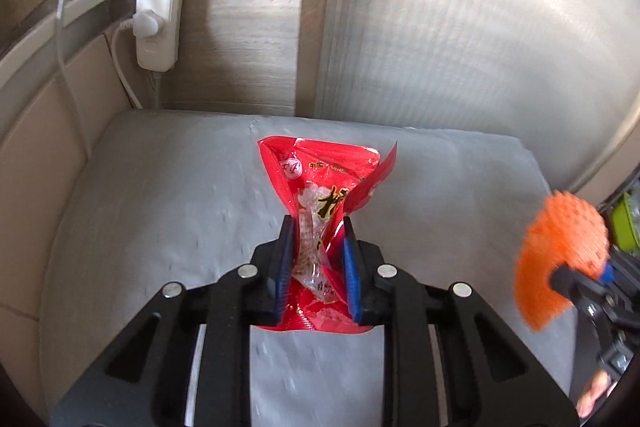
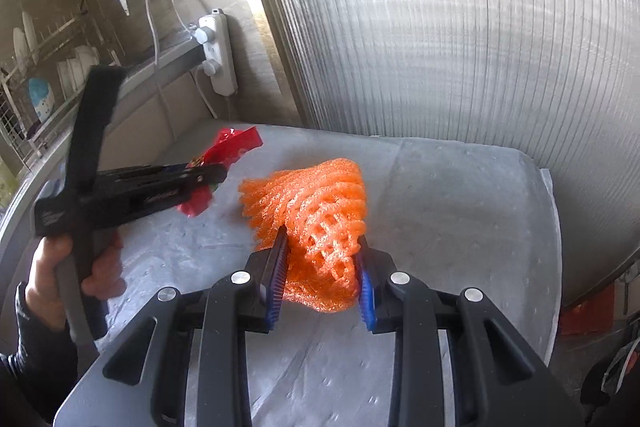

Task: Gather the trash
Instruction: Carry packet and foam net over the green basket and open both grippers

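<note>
A crumpled red snack wrapper [image 1: 320, 183] with a clear window is pinched at its waist between the blue pads of my left gripper [image 1: 318, 227], which is shut on it above the grey padded surface [image 1: 160, 195]. From the right wrist view the same wrapper [image 2: 230, 143] sticks out past the left gripper [image 2: 216, 173], held by a hand [image 2: 60, 267]. My right gripper [image 2: 322, 239] is shut on an orange foam fruit net [image 2: 320, 203]. That net [image 1: 560, 251] also shows blurred at the right edge of the left wrist view.
A white power strip [image 1: 160, 3] with plugs and cables hangs on the wall at the back left. Ribbed translucent panels [image 2: 440, 27] close off the back and right. A dish rack [image 2: 48, 75] with plates stands far left. The grey pad's right edge [image 2: 548, 211] drops off.
</note>
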### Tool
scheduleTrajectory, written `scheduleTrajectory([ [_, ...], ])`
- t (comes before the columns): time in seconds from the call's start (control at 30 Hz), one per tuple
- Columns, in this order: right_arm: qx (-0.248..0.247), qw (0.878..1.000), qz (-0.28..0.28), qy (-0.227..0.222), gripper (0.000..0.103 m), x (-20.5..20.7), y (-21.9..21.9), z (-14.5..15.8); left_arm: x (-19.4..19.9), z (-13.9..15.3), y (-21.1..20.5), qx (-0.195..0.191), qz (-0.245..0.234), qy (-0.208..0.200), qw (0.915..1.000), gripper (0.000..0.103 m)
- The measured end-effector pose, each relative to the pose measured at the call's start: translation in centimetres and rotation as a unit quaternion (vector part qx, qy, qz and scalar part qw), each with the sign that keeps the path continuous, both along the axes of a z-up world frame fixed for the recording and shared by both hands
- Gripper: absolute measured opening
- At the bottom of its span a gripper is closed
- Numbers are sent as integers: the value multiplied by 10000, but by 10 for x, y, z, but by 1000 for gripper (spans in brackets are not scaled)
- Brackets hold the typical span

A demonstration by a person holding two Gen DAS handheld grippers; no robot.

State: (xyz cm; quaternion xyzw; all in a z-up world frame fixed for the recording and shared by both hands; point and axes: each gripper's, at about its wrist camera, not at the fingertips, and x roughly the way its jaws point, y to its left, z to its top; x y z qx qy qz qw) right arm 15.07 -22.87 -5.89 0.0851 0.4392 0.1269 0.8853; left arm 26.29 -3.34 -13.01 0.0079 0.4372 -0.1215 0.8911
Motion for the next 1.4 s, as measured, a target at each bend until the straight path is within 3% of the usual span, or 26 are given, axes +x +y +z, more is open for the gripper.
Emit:
scheduleTrajectory([
  [0.27,86,10000,4,45,31,-42,14,6,-83,8,1,-139,-78,-18,9999,22],
  [0.43,221,9997,-29,130,31,-81,16,5,-136,6,3,-95,10,-20,10000,23],
  [0.83,263,9992,-133,268,33,-188,14,7,-255,-10,11,-163,-372,84,9991,23],
  [1.27,141,9991,22,387,33,-246,33,6,-308,-20,16,-178,-620,55,9979,24],
  [1.4,62,9964,402,743,34,-281,51,-14,-323,-31,26,-170,-651,103,9977,24],
])
